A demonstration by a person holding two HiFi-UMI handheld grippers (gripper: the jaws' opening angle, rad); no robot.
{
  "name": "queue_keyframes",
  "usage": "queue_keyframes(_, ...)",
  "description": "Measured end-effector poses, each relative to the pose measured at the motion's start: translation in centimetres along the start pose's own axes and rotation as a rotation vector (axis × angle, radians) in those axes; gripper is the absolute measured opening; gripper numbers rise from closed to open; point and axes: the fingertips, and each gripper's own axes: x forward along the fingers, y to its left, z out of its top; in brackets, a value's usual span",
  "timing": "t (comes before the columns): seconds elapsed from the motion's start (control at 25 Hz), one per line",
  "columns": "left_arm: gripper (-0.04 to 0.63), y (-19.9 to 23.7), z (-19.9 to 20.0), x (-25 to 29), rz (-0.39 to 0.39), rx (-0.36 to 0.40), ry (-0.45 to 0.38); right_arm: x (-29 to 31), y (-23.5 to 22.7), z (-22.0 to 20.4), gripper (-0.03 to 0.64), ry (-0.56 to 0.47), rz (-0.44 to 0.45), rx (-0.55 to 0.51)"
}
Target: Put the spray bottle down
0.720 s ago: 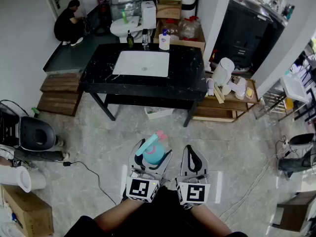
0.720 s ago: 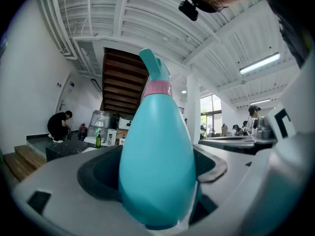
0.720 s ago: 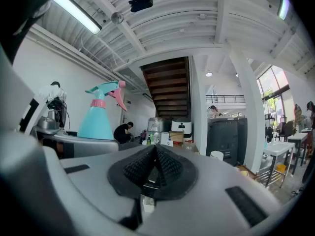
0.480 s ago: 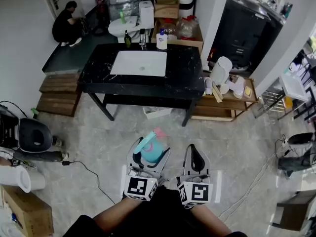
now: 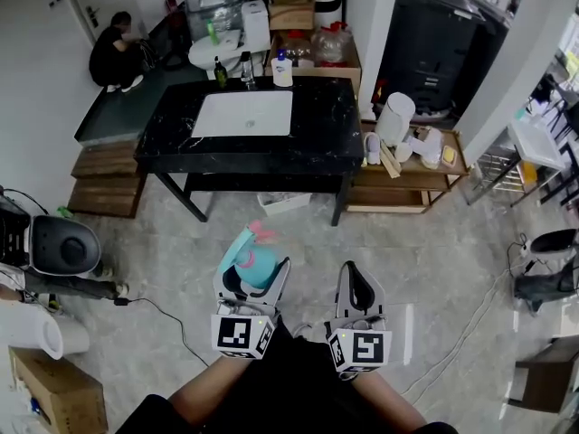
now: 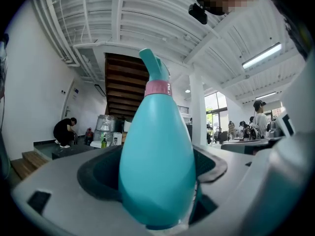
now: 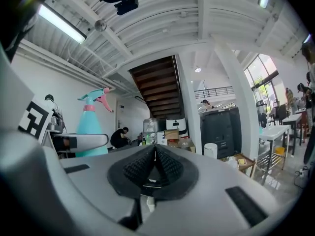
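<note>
Your left claw (image 5: pixel 252 277) is clamped wide around the teal body of the spray bottle (image 5: pixel 256 264), which fills the gap between the two jaws. In the left gripper view the spray bottle (image 6: pixel 157 171) stands upright between them, with its pink collar and spray head rising above. You hold it in the air over the grey tiled floor (image 5: pixel 434 269), low in the head view and just in front of your body. It touches no surface. Your right claw (image 5: pixel 359 287) hangs just beside the left one, at about the same height, and carries nothing. Its own view shows the right claw (image 7: pixel 155 163) with the black ribbed pads pressed together, and the spray bottle (image 7: pixel 90 132) standing off to its left. The black counter (image 5: pixel 335 138) with its white sink (image 5: pixel 242 114) lies well ahead of both claws. A few small bottles (image 5: pixel 276 69) stand along its far edge. A person (image 5: pixel 113 57) crouches on the dark platform beyond the counter's left end.
</note>
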Motion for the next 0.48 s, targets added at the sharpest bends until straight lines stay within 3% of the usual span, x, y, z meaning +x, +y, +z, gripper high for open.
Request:
queue_keyframes(0.24,0.419,0.2,-0.1,1.3,0.002,0.01,0.004,-0.1,-1.9,0.0,0.015,-0.012,-0.032,0.009)
queue_keyframes(0.48,0.419,-0.9,-0.1,3.2,-0.021,0.01,0.015,0.8,-2.6,0.2,0.015,-0.006,-0.002,-0.006)
